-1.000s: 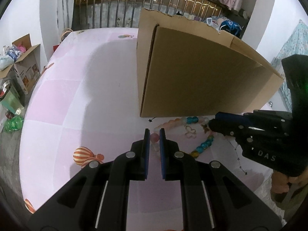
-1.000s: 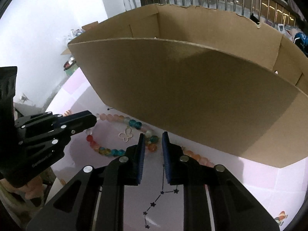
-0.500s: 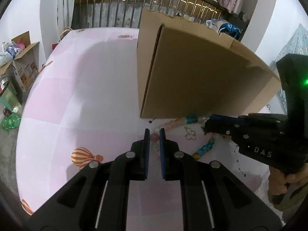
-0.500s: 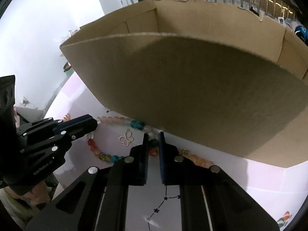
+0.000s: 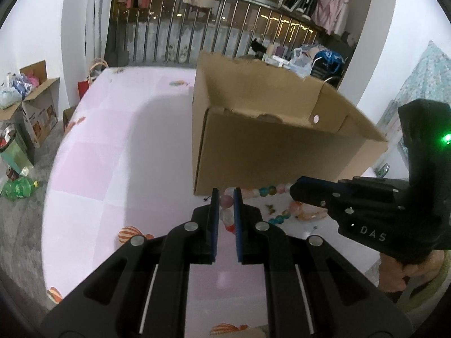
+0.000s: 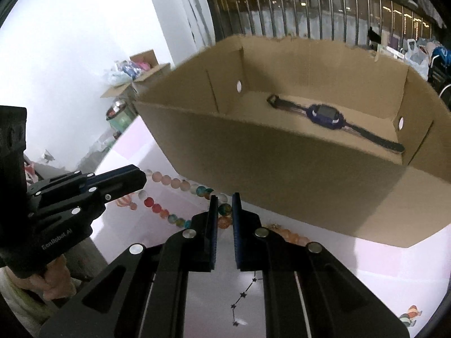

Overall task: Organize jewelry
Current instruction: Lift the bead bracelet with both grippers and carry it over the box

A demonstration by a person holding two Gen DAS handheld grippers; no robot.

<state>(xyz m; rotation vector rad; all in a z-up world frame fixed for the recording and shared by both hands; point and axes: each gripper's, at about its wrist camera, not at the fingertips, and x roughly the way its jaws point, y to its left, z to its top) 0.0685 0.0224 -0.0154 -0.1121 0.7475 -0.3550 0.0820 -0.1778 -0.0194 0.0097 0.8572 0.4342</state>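
Both tongs are clamped on the bead necklace (image 6: 180, 186): left gripper (image 5: 225, 200) one end, right gripper (image 6: 224, 207) the other. A watch (image 6: 327, 117) lies inside the cardboard box (image 6: 296, 169).

The black left gripper (image 5: 224, 197) has its blue-padded jaws clamped on pale pink and clear beads of a multicoloured bead necklace (image 5: 255, 192). The strand runs right to the black right gripper (image 5: 294, 193), whose jaw state is not visible from here. Just behind stands an open brown cardboard box (image 5: 270, 152), on a pale pink chequered mat (image 5: 112, 146).
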